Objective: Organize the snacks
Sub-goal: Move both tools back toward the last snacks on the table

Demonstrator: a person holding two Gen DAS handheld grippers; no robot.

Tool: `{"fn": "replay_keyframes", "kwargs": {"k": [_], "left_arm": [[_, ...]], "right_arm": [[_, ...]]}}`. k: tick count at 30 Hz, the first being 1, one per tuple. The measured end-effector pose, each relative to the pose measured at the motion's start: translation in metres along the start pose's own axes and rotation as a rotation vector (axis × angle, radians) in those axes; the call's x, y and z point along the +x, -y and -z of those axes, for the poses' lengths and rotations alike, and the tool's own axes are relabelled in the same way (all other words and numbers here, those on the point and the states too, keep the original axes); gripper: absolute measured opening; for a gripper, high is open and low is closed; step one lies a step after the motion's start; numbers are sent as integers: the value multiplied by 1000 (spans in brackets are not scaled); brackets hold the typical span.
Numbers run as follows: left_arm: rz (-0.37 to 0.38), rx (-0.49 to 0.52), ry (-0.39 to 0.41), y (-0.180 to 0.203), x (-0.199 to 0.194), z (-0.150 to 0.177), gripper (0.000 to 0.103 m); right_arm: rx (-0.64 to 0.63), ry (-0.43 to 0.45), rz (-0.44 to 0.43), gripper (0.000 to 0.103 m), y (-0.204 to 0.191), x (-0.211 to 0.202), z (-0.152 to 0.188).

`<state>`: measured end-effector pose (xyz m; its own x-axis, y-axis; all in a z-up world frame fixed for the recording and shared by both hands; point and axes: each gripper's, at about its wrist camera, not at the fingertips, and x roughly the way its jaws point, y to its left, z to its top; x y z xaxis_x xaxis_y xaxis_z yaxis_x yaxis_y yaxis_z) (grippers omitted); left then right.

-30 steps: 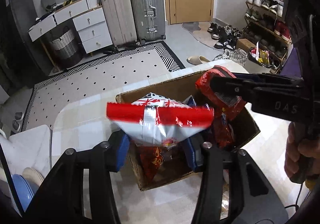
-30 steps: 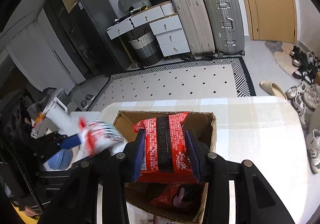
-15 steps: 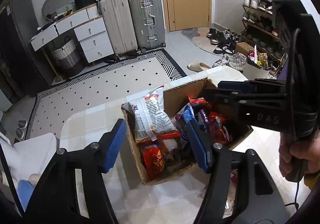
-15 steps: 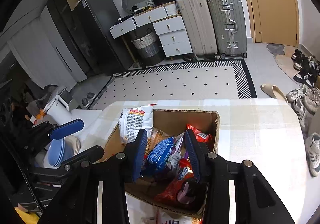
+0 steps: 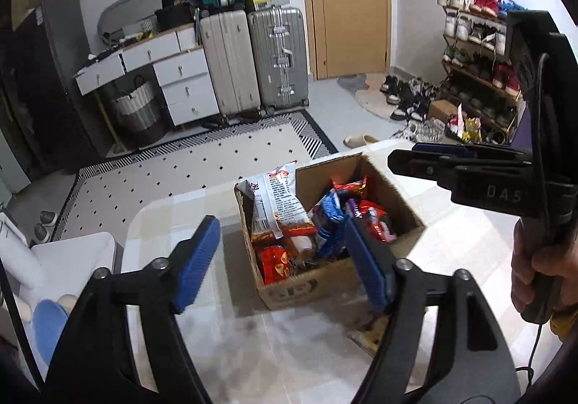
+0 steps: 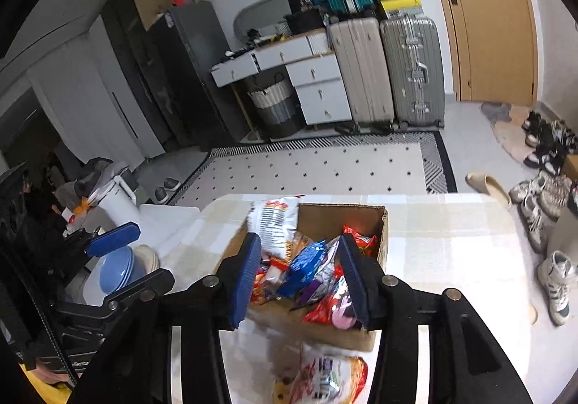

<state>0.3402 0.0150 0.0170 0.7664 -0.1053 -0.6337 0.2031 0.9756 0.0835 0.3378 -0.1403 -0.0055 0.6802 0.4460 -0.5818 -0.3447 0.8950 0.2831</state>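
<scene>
A cardboard box (image 5: 393, 187) (image 6: 383, 230) on the pale checked table holds several snack packs. A white and red bag (image 5: 274, 202) (image 6: 274, 223) leans on its left wall. A blue pack (image 5: 330, 209) (image 6: 307, 259) and red packs (image 5: 372, 216) (image 6: 325, 310) lie inside. My left gripper (image 5: 280, 259) is open and empty, above the near left part of the box. My right gripper (image 6: 300, 274) is open and empty over the box; it also shows in the left wrist view (image 5: 433, 158). One more snack bag (image 6: 321, 378) lies on the table before the box.
A white stool with a blue bowl (image 6: 115, 266) stands left of the table. The table's right edge (image 6: 513, 223) drops to the floor with shoes (image 6: 556, 281). Suitcases (image 5: 253, 57) and drawers stand at the far wall.
Both grippers let go of their packs: the white and red bag and the red pack now lie in the box. Both grippers have opened and drawn back and up from the box.
</scene>
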Motion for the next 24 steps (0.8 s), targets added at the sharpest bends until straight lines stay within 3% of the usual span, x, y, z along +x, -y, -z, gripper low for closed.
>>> {"fn": "replay_keyframes", "kwargs": {"k": [4, 8, 13, 16, 18, 24], "left_arm": [[-12, -5, 60, 9, -46, 10, 79], [-24, -21, 103, 17, -90, 22, 83], [-32, -40, 140, 29, -138, 45, 88], [-18, -63, 161, 31, -160, 61, 91], [-27, -78, 180, 34, -173, 76, 103], [-28, -155, 174, 30, -191, 126, 103]], "right_arm": [[-25, 65, -18, 53, -17, -43, 14], [-38, 140, -29, 78, -33, -85, 37], [-45, 200, -59, 80, -45, -131, 68], [-46, 243, -51, 88, -49, -160, 95], [-48, 270, -41, 92, -51, -176, 115], [-51, 300, 5, 100, -49, -200, 170]]}}
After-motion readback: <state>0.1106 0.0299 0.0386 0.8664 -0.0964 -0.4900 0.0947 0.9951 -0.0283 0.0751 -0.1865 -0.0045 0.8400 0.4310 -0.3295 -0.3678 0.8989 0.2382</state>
